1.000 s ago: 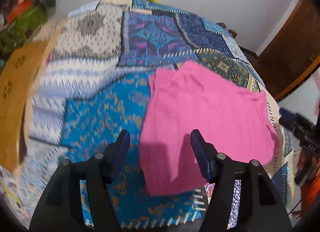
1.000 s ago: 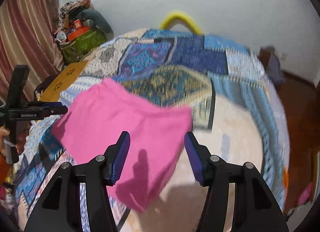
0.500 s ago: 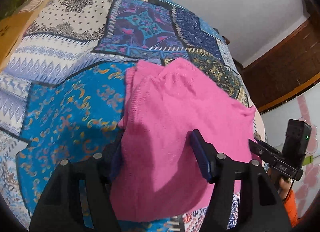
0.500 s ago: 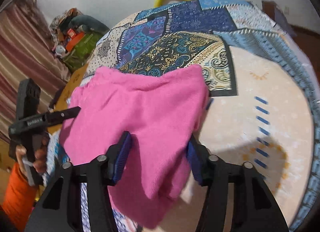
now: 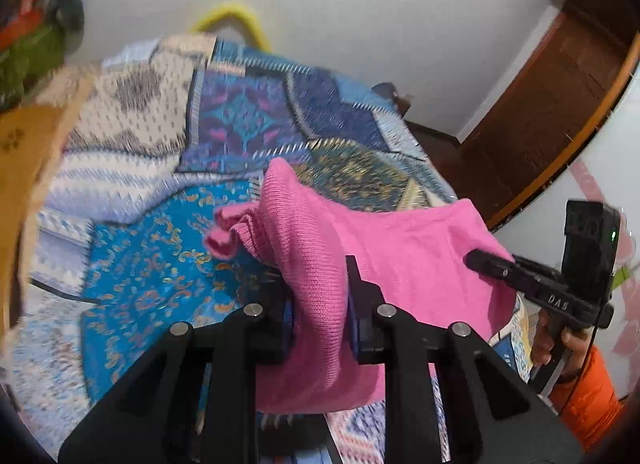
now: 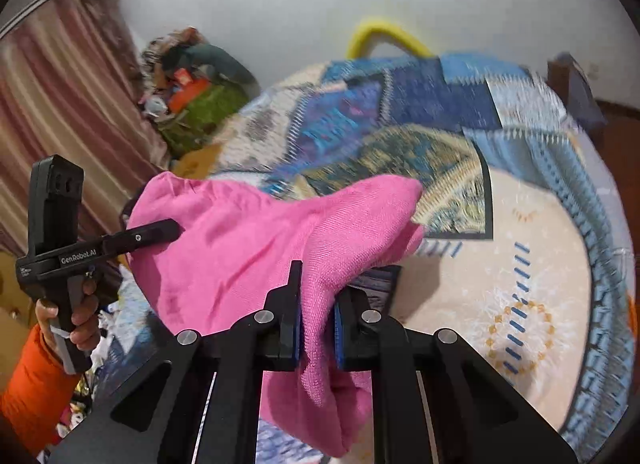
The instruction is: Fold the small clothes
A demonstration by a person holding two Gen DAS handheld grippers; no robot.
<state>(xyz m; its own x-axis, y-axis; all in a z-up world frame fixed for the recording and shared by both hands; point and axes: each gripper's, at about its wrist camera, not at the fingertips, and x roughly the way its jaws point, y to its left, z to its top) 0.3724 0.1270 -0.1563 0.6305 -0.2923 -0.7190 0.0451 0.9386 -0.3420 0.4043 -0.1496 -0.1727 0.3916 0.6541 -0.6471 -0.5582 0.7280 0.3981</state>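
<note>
A small pink knitted garment (image 5: 400, 248) hangs lifted above the patchwork bedspread (image 5: 168, 264). My left gripper (image 5: 320, 304) is shut on its near left edge. My right gripper (image 6: 317, 304) is shut on the near right edge of the same pink garment (image 6: 248, 248). The cloth sags between the two grippers, and its far edge still touches the bed. The right gripper shows in the left wrist view (image 5: 492, 264), and the left gripper shows in the right wrist view (image 6: 160, 230).
The patchwork bedspread (image 6: 520, 264) covers the bed. A yellow curved bar (image 6: 384, 34) stands at its far end. A cluttered pile (image 6: 192, 92) sits by the striped curtain (image 6: 60, 104). A brown wooden door (image 5: 540, 112) is at the right.
Both grippers have closed on the near edge of the pink garment and lifted it off the bed. It lay flat a second ago.
</note>
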